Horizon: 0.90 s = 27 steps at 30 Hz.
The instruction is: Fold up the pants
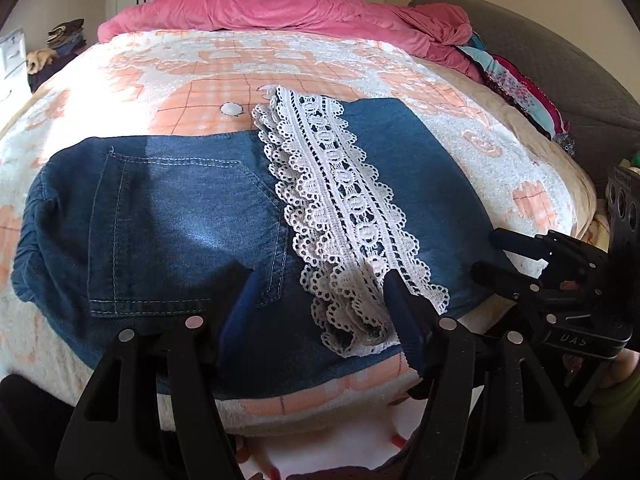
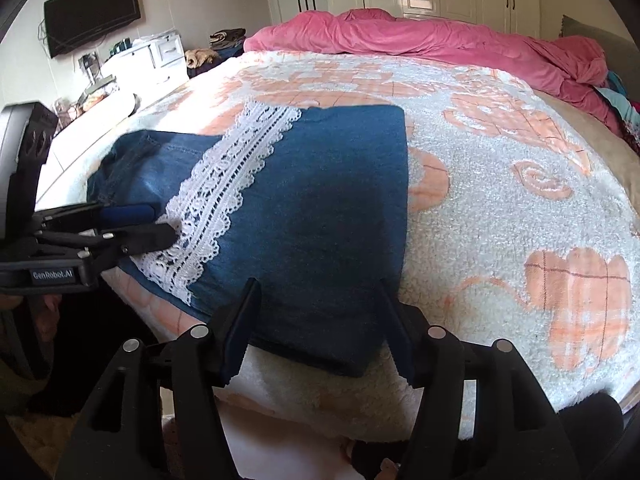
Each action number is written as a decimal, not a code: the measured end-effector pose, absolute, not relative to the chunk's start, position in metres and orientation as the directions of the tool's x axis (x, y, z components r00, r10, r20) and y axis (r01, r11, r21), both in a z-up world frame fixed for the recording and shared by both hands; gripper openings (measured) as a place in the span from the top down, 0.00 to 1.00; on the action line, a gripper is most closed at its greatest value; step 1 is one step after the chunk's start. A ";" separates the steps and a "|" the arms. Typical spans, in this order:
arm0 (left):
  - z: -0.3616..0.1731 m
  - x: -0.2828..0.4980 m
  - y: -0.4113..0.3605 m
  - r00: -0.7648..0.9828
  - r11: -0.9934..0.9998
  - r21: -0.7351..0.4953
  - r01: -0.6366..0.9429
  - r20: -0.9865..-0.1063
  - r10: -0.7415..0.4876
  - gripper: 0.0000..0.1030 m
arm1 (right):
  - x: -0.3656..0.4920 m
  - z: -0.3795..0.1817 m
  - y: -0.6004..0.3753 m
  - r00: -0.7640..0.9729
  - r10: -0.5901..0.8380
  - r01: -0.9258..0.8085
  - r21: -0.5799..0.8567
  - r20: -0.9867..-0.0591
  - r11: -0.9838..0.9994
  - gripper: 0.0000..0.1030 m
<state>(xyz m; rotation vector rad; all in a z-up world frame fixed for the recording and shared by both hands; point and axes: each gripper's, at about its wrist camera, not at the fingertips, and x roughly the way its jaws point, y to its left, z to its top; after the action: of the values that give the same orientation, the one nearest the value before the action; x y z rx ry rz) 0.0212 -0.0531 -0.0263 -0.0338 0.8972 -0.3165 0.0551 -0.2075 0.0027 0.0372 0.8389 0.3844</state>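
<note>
Blue denim pants (image 1: 192,216) with a white lace hem band (image 1: 344,208) lie folded flat on the bed, near its front edge. They also show in the right wrist view (image 2: 320,200), with the lace (image 2: 224,196) on the left. My left gripper (image 1: 320,280) is open, fingers just above the near edge of the pants by the lace end. My right gripper (image 2: 316,288) is open over the right folded part of the pants. It also shows at the right of the left wrist view (image 1: 500,256), and the left gripper shows in the right wrist view (image 2: 160,224).
The bed is covered by a white and peach fleece blanket (image 1: 168,92). A pink duvet (image 1: 280,12) is bunched at the far end. Colourful clothes (image 1: 516,84) lie along the right side by a grey headboard. A white dresser (image 2: 160,56) and wall TV (image 2: 92,12) stand left.
</note>
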 end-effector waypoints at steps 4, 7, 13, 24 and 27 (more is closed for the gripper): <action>-0.023 0.019 -0.051 0.584 0.952 -0.169 0.256 -0.758 -0.292 0.44 | 0.053 0.014 -0.212 0.625 0.353 -0.304 0.199 -0.696 0.932 0.40; -0.019 0.018 -0.048 0.591 0.952 -0.174 0.251 -0.752 -0.293 0.42 | 0.052 0.020 -0.214 0.636 0.353 -0.295 0.207 -0.686 0.933 0.40; -0.008 0.013 -0.030 0.615 0.957 -0.190 0.218 -0.735 -0.286 0.38 | 0.051 0.026 -0.215 0.646 0.344 -0.282 0.205 -0.682 0.937 0.35; 0.014 0.002 0.010 0.676 0.971 -0.199 0.132 -0.699 -0.235 0.19 | 0.051 0.038 -0.202 0.644 0.356 -0.298 0.207 -0.677 0.932 0.18; 0.017 -0.001 0.021 0.687 0.973 -0.203 0.109 -0.692 -0.221 0.14 | 0.056 0.044 -0.196 0.647 0.352 -0.303 0.195 -0.676 0.933 0.07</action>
<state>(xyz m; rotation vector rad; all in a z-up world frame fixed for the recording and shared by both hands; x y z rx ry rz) -0.0011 0.0208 0.0168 -0.1505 0.7930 -0.1857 0.0557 -0.1960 0.0437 0.0663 0.7829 0.3727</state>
